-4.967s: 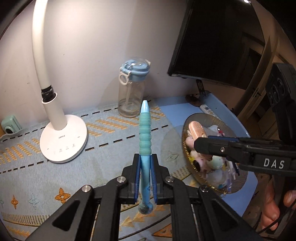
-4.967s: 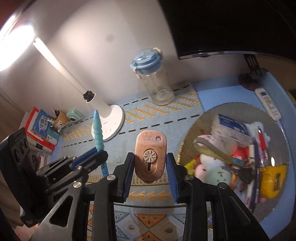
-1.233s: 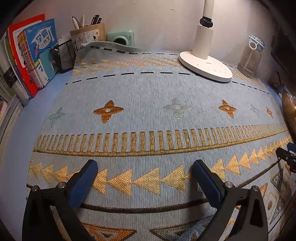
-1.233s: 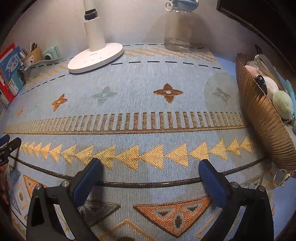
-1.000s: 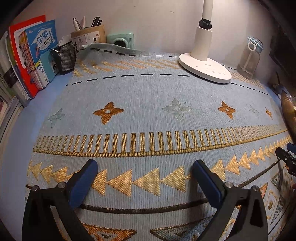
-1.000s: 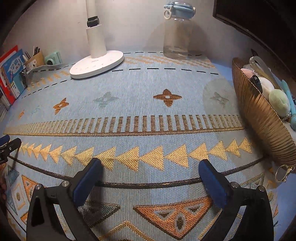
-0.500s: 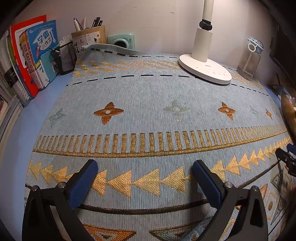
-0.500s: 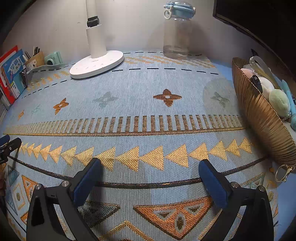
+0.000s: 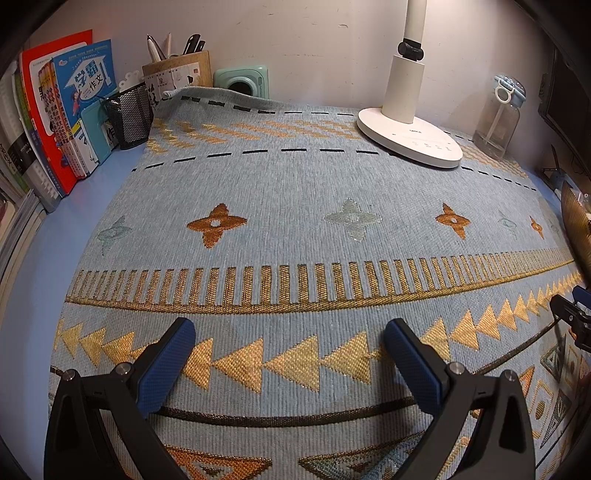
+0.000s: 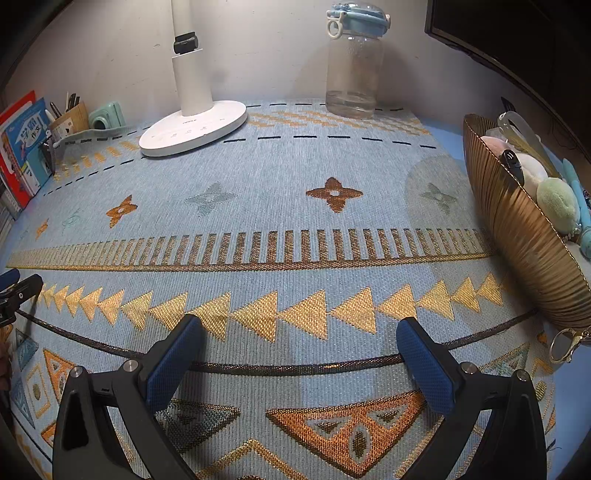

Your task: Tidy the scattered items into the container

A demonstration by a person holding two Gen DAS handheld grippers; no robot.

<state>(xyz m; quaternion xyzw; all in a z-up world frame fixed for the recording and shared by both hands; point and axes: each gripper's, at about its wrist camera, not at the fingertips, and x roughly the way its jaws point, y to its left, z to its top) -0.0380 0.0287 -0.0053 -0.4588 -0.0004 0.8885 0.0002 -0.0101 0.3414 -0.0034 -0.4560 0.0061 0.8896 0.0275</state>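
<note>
Woven cloth (image 9: 295, 192) in pale blue with gold triangles, bars and orange crosses covers most of the blue bench (image 9: 33, 280), and both wrist views look low across it. The left hand-held gripper (image 9: 288, 360) sits just above the triangle band with its blue-padded fingers (image 9: 166, 365) spread wide and nothing between them. The right hand-held gripper (image 10: 301, 363) is likewise spread wide and empty, its pads (image 10: 424, 371) over the dark curved line of the pattern. Each gripper's tip shows at the edge of the other's view.

The container, a ribbed golden bowl (image 10: 517, 236), stands at the right edge of the cloth. Piled inside it are the task's items: a pink plush piece (image 10: 491, 142), a cream plush ball (image 10: 532, 171), a green plush ball (image 10: 557, 205), a teal pen (image 10: 580, 206) and a clear strap (image 10: 517, 123). A gold key ring (image 10: 563, 345) hangs over the bowl's near rim, touching the cloth's edge.

At the back stand a white lamp base (image 10: 194, 127) and, to its right, a clear bottle with a blue lid (image 10: 352, 62). A dark monitor (image 10: 498, 33) hangs over the far right corner. Along the left side are upright books (image 9: 62, 110), a black mesh cup (image 9: 129, 116), a pen holder (image 9: 177, 79) and a small mint-green device (image 9: 242, 79) against the wall.
</note>
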